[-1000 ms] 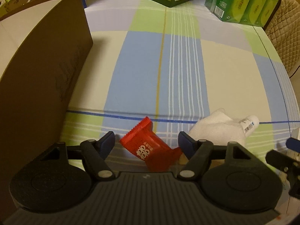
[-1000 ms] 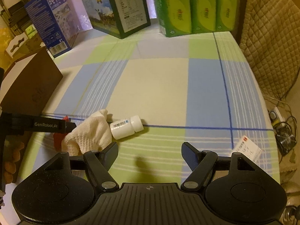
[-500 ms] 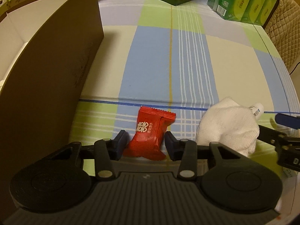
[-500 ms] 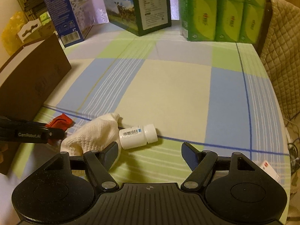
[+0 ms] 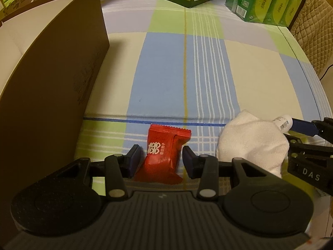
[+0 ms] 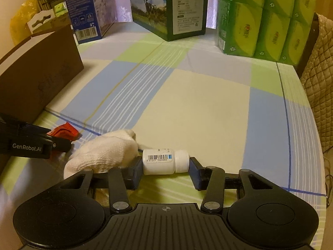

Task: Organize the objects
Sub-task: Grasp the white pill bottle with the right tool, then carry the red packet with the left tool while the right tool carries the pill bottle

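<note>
**Two claws at a packet and a bottle**

While the left claw (image 5: 160, 158) straddles a red foil snack packet (image 5: 163, 152) lying on the plaid blue, green and cream cloth of the desk (image 5: 187, 73), its jaws stand just beside the packet's sides with slim gaps showing, not yet clamped. A tall brown cardboard box (image 5: 47, 87) stands open-topped close to the left. Just right of the packet sits a crumpled white cloth (image 5: 251, 139). On the cloth's far side the right claw (image 6: 165, 167) presses both jaws against the ends of a small white plastic pill bottle (image 6: 165, 161) lying on its side, gripping it lengthwise. Green tissue packs (image 6: 268, 18) stand at the far edge.
</note>
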